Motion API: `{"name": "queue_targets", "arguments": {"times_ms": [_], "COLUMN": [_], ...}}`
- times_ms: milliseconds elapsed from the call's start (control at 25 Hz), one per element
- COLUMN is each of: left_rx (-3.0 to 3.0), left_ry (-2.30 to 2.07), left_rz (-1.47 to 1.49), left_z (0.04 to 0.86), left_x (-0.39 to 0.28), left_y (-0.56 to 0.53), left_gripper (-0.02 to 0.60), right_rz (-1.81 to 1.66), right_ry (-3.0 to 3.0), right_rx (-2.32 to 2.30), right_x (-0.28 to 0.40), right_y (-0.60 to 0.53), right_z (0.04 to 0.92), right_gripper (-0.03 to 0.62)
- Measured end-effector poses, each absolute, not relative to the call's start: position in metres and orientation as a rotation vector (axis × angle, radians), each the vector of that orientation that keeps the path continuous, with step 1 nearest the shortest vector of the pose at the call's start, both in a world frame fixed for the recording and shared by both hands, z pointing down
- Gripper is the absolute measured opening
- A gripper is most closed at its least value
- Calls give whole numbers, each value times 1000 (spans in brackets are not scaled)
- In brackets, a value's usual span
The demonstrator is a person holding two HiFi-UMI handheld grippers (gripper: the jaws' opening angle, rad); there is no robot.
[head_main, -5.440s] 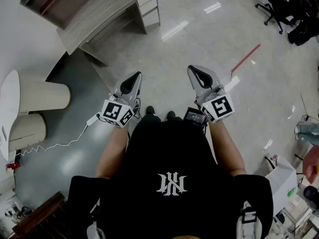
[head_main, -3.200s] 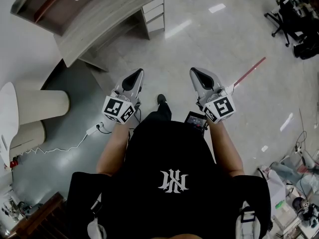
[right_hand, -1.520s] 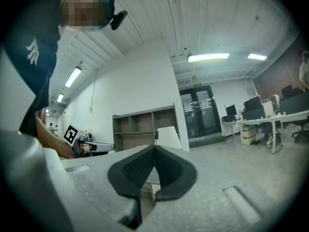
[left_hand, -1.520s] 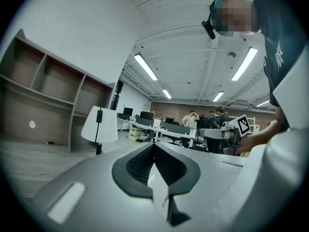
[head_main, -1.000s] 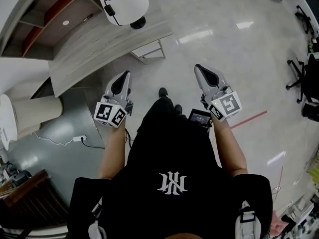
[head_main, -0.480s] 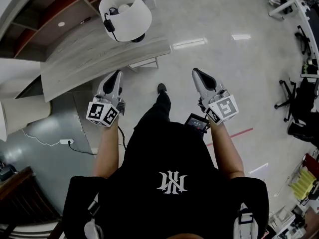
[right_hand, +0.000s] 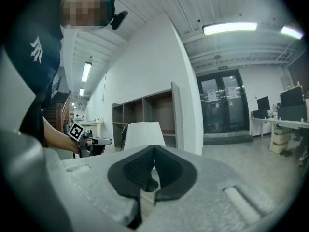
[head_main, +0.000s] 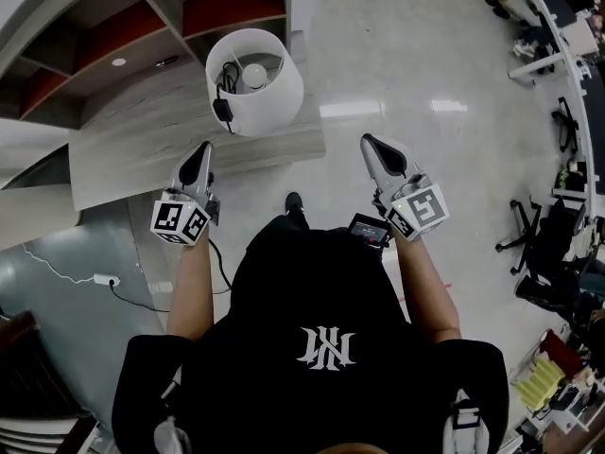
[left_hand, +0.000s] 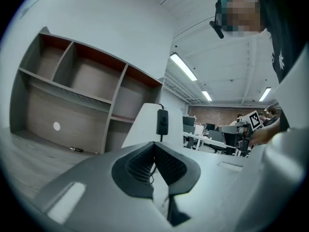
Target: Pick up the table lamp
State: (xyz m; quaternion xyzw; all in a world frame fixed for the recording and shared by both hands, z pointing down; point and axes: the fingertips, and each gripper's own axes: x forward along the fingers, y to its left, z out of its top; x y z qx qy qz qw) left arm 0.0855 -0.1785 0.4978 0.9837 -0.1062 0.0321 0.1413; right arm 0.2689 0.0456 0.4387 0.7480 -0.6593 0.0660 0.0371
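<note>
The table lamp point(head_main: 253, 81) has a white drum shade with a bulb inside and a black cord switch point(head_main: 223, 110). It stands near the front corner of the pale wood desk point(head_main: 123, 164). My left gripper point(head_main: 200, 151) is shut and empty over the desk's front edge, just short of the lamp, on its left. In the left gripper view the shade point(left_hand: 143, 125) and cord switch point(left_hand: 161, 121) rise close behind the shut left gripper point(left_hand: 154, 148). My right gripper point(head_main: 369, 145) is shut and empty over the floor, to the lamp's right. The right gripper view has the shade point(right_hand: 142, 133) beyond the right gripper point(right_hand: 154, 151).
A shelf unit point(head_main: 142, 36) with red-backed compartments stands behind the desk. On the grey floor at the left lies a white power strip point(head_main: 102, 279) with its cable. Office chairs point(head_main: 544, 244) and desks fill the right edge. A small black device point(head_main: 367, 230) hangs at the person's waist.
The person has walked up to the desk. The lamp came into view at the top and now sits just ahead of the grippers. Both grippers stayed shut.
</note>
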Motion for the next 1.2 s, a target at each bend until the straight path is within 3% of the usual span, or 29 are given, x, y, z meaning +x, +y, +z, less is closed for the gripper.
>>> {"name": "queue_targets", "arguments": {"times_ms": [960, 1200], "left_rx": [2596, 2451], "left_ry": [-740, -877], "left_rz": [69, 21], "left_z": [513, 525], "left_x": [80, 84], "left_y": [-205, -191], "left_gripper": [0, 0], "right_rz": [377, 639], "right_ry": [-2523, -2677], "right_rx": [1850, 1587], "right_x": [360, 380], "right_y": [-131, -157], "right_z": [467, 497], "right_gripper": [2, 2]}}
